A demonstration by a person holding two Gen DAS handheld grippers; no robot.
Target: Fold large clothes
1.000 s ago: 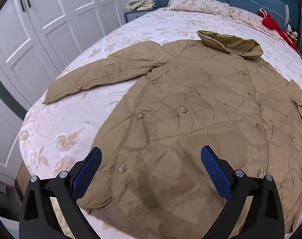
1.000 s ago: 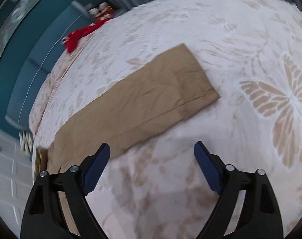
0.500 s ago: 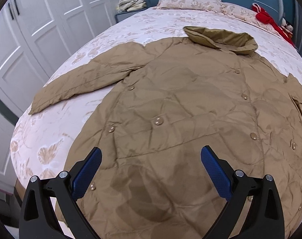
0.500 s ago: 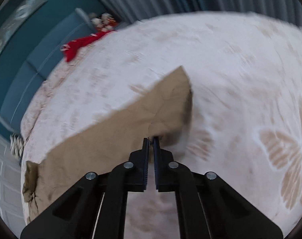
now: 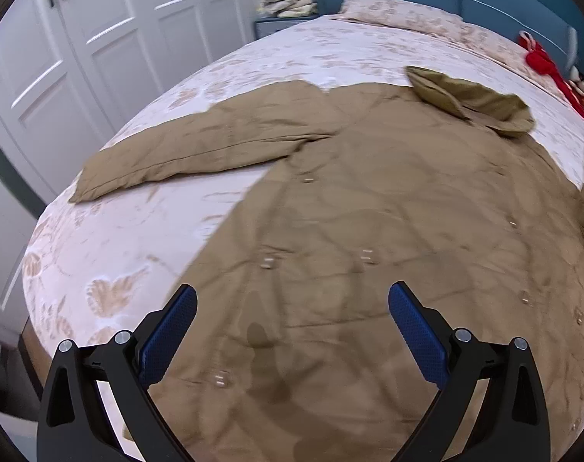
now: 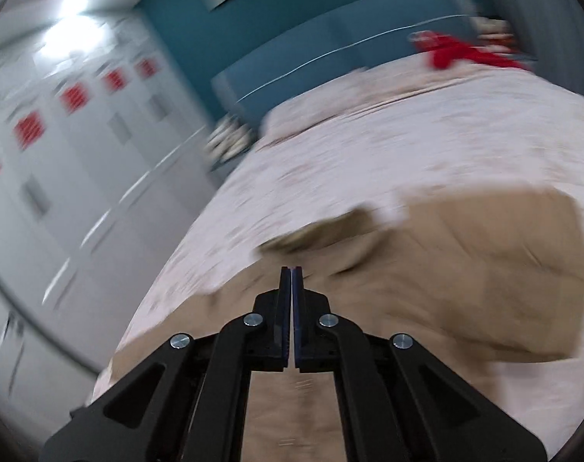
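Bedroom, white wardrobe doors (image 5: 99, 38); floral-sheeted bed (image 5: 138, 238) bearing tan quilted coat (image 5: 369, 231), front up, left sleeve (image 5: 199, 154) outstretched; left gripper (image 5: 292, 319), fingers wide above hem; right gripper (image 6: 291, 281), jaws pressed together, grip on blurred cloth indeterminate.

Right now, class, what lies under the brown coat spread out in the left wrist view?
The brown coat lies flat on the bed, whose floral cover shows all around it. The cover beneath the coat is hidden, so anything under it cannot be seen.
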